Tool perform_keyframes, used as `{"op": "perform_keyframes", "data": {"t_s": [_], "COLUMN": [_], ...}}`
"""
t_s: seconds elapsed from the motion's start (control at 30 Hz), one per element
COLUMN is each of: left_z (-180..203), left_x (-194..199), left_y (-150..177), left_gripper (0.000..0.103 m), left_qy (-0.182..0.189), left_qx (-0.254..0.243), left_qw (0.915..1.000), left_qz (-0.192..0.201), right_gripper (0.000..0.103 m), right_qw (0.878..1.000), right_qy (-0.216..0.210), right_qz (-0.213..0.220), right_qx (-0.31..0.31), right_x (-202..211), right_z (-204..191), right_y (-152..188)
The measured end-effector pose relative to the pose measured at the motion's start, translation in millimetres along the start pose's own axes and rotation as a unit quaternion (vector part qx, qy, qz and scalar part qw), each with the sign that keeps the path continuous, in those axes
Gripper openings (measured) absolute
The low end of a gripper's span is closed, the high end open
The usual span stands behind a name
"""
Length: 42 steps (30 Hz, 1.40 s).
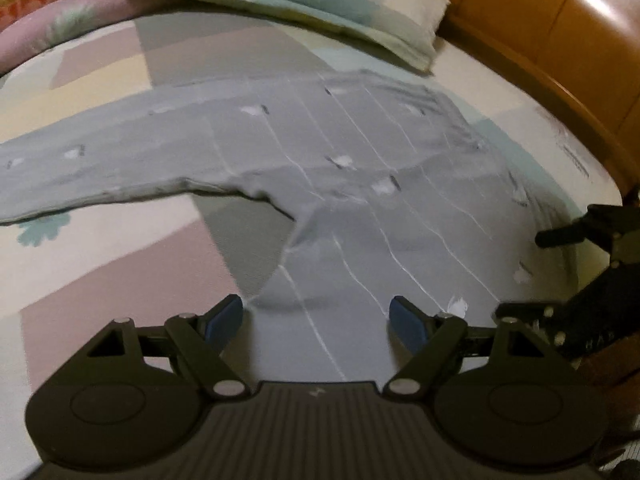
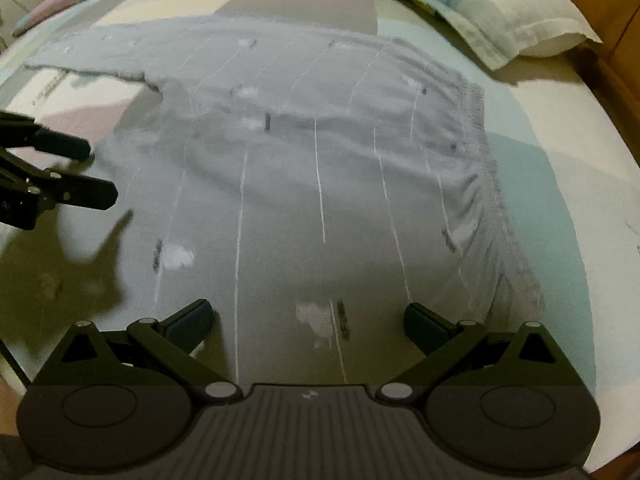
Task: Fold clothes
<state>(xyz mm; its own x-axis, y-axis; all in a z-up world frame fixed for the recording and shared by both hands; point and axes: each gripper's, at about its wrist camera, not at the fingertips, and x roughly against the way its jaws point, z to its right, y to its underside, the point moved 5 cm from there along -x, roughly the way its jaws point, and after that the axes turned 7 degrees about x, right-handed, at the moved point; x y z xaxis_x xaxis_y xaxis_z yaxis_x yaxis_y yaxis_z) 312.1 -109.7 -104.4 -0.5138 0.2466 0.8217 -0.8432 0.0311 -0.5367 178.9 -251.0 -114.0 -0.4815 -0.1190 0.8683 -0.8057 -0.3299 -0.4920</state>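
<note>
The grey garment (image 2: 320,168) lay spread flat across the bed (image 1: 100,264), one long sleeve (image 1: 100,160) stretched out toward the left in the left wrist view, the body running back toward both grippers. Thin white stripes and small pale patches marked the cloth.

Handling, as a judgement: light, soft, limp knit; it would sag and drag if lifted from one point. It looked grippy rather than slippery, and not fragile. Best holds looked like the hem corners or the side seam, one per gripper, pinching a single edge. The bunched right edge (image 2: 492,200) could snag a fold.

The left gripper (image 1: 316,316) hovered over the near left edge of the body, jaws wide, nothing pinched. The right gripper (image 2: 308,320) sat above mid-body, jaws wide too, nothing between the pads.

Bed: patchwork pastel sheet, soft underlay, so edges would be hard to scoop. A pillow (image 1: 304,4) sat just beyond the garment, near a wooden headboard (image 1: 540,20). Dim, warm light.
</note>
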Motion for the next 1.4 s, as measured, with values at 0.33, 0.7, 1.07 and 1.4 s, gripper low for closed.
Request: {"op": "perform_keyframes", "data": {"t_s": [0.33,0.7,1.07,1.4], "left_z": [-50.9,-79.6,-118.5,-114.8], "left_x": [33.1,36.0,14.9,-81.3], "left_y": [28.5,42.6,-56.5,-169.5], "left_gripper": [0.081,0.081,0.081,0.081], "left_qy": [-0.081,-0.083,-0.093,-0.085], "left_qx": [0.031,0.059,0.001,-0.041], "left_qw": [0.9960,0.9938,0.9952,0.9940], "left_qz": [-0.022,-0.043,0.029,0.056], "right_gripper": [0.103,0.103,0.103,0.103], "right_qw": [0.997,0.999,0.998,0.997], "right_qy": [-0.006,0.002,0.028,0.042], "right_qz": [0.082,0.041,0.042,0.007], "right_qx": [0.002,-0.002,-0.035,-0.063], "right_x": [-25.0,-63.8,-69.7,-83.5], "right_z": [-7.8,-18.7,-9.5,-6.4], "right_y": [-86.7,-109.1,-135.1,-130.9]}}
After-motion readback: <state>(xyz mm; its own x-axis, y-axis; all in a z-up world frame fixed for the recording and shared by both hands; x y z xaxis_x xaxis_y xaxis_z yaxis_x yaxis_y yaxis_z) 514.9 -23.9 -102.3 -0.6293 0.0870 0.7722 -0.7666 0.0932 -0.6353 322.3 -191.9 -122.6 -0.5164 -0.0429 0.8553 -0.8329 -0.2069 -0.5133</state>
